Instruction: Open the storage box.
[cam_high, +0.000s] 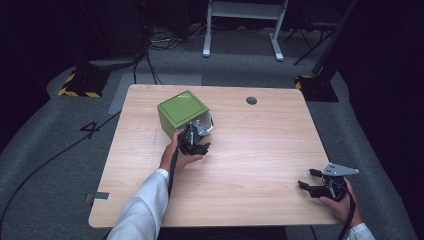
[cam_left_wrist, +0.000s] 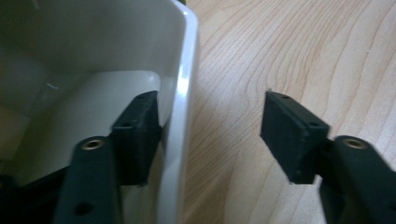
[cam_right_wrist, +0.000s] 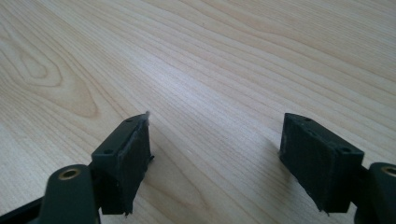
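A green cube-shaped box (cam_high: 182, 111) stands at the back left of the wooden table (cam_high: 260, 150). Its right side shows a white rim (cam_high: 208, 121). My left gripper (cam_high: 202, 131) is open at that rim. In the left gripper view its jaws straddle the glossy white wall (cam_left_wrist: 181, 88): one pad (cam_left_wrist: 137, 135) is inside the white hollow, the other pad (cam_left_wrist: 292, 135) is outside over the wood. My right gripper (cam_high: 307, 178) rests open near the table's front right corner, with bare wood between its pads (cam_right_wrist: 128, 163).
A dark round hole (cam_high: 251, 100) sits in the tabletop at the back right. Beyond the table, cables (cam_high: 150, 60), yellow-and-black striped stand bases (cam_high: 80, 85) and a white frame's legs (cam_high: 242, 30) stand on the grey floor.
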